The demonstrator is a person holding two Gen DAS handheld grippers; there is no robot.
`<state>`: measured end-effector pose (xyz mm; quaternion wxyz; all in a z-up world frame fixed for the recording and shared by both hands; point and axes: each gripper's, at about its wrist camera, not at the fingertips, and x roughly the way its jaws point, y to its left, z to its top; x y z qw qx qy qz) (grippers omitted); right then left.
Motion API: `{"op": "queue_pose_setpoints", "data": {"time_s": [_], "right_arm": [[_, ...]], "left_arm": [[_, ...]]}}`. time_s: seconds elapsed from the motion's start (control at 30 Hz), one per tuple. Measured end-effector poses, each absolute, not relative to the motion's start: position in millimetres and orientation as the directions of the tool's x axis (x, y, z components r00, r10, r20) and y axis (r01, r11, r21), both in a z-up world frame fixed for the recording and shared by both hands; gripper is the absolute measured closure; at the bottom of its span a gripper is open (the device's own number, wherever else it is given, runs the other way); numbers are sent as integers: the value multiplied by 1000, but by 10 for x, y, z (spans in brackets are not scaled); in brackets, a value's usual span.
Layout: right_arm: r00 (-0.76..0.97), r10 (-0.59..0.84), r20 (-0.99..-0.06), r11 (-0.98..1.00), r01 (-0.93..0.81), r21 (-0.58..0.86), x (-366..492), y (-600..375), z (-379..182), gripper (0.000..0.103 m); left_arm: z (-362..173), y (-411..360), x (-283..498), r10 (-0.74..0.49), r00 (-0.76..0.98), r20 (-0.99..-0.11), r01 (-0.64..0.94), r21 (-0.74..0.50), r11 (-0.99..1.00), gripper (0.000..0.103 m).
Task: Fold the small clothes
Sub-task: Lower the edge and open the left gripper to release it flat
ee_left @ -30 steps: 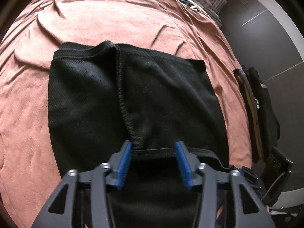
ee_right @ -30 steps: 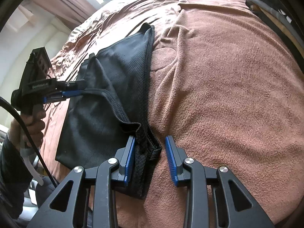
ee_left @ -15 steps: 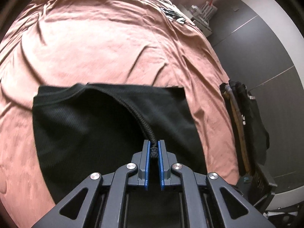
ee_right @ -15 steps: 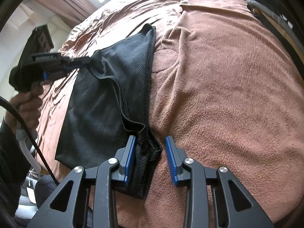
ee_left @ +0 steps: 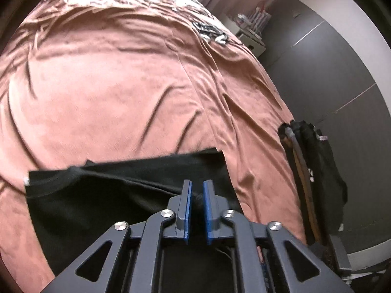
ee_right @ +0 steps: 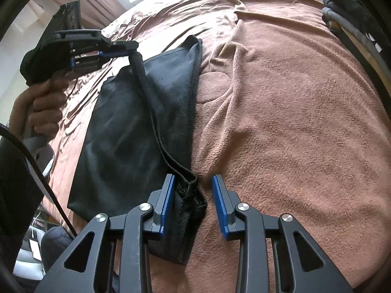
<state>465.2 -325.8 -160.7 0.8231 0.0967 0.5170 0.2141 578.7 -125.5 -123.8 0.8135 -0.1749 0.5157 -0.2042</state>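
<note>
A black mesh garment (ee_right: 136,131) lies on a bed (ee_right: 281,112) covered with a rumpled terracotta-coloured spread, toward the near edge of the bed in both views. The left tongs (ee_left: 197,195), seen from the right wrist camera as a black tool held in a person's hand (ee_right: 42,107), pinch the thick hemmed band of the garment and hold it lifted off the spread, so that the band runs as a taut dark cord from those tongs down across the cloth to the near corner. From the left wrist camera the blue pads (ee_left: 187,207) stand close together with dark cloth between them; their jaws have just been opening a little, yet the band hangs from them in the other view, so the grip seems to hold, though the blur there makes the contact itself hard to judge. The right tongs (ee_right: 193,195) rest low over the near corner of the garment with the jaws apart: the folded black corner lies against the left blue pad (ee_right: 168,202), while the right pad (ee_right: 220,205) stands clear of it over bare spread. Beyond the far right side of the bed a stack of dark folded clothes (ee_left: 315,171) sits on its edge. Near the head of the bed lies a small black-and-white patterned item (ee_left: 211,30).
</note>
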Motion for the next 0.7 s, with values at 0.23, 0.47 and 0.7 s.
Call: {"op": "queue_pose_setpoints", "data": {"time_s": [0.23,0.47,0.7], "right_arm": [[386,451,-804,891,-253,378,4642,-3238,-1638,74],[382,450,-807,891,-248,379,4609,-3241,-1605,74],[363,453,-814,889,-245,386,4633,-3248,-1606,74]], "left_arm": [[-1282,-1102,5661,-488,380,-786,158,-464,872,69],[-1517,-1102,5561,-401,338,-851,147,-373,916,71],[-1712,-1274,5590,-369,314,-875,170,-331,928,78]]}}
